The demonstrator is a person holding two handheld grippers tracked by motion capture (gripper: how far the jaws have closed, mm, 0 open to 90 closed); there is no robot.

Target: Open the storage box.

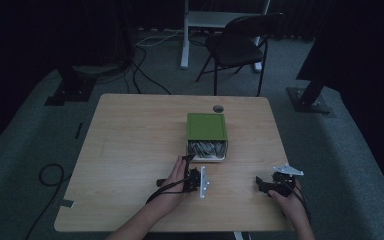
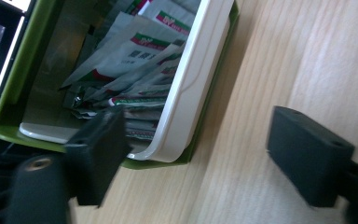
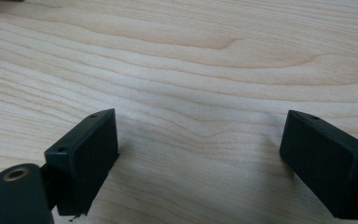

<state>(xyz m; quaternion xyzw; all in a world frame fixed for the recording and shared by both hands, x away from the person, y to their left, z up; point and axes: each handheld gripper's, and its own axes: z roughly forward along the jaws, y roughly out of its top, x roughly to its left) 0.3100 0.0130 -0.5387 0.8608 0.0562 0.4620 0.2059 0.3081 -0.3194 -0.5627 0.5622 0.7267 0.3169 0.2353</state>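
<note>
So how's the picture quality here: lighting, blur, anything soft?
High view: dim and underexposed, though the green box and table stay readable. Left gripper view: bright, but near jaws blurred and the sachets slightly soft. Right gripper view: evenly lit, wood grain sharp, faint jaw shadows.

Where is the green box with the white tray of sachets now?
In the high view, the green box sits right of the table's centre, below the round hole, just beyond the left gripper.

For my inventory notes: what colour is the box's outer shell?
Green box shell, clearest in the high view.
</note>
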